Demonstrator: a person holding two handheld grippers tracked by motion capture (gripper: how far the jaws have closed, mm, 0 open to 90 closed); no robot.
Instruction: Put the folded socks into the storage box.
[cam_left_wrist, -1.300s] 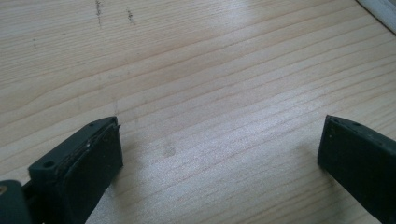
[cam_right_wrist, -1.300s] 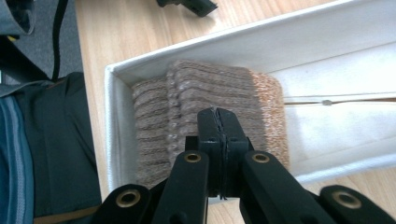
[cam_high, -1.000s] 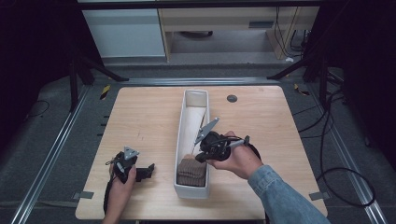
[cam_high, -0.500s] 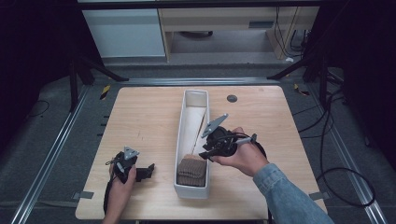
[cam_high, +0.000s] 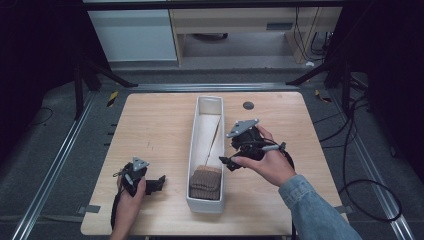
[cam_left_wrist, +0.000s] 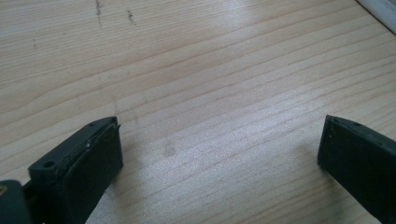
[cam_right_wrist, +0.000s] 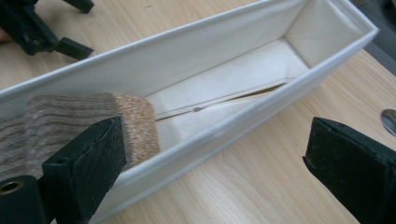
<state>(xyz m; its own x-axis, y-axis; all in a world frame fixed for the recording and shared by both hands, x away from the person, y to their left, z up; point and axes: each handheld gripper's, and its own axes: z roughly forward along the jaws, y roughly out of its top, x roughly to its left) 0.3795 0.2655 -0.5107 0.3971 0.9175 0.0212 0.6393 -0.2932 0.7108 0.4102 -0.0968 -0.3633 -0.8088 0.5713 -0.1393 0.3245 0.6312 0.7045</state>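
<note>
The right hand-held gripper (cam_high: 231, 161) hangs just right of the white box (cam_high: 197, 202) at the frame's centre, its jaws having just been opening, now spread wide with nothing between them. The folded brown knit cloth (cam_high: 205, 182) lies in the box's near end, low in the frame, released. Over at lower left, the left hand-held gripper (cam_high: 159, 182) rests on the table (cam_high: 150, 125), jaws parted over bare wood.

Pale wood-grain table (cam_high: 150, 125). White long bin (cam_high: 192, 150); at its 6 o'clock end a brown ribbed knit cloth (cam_high: 205, 182), tan speckled edge. Both grippers black; denim-blue sleeve (cam_high: 310, 210).
</note>
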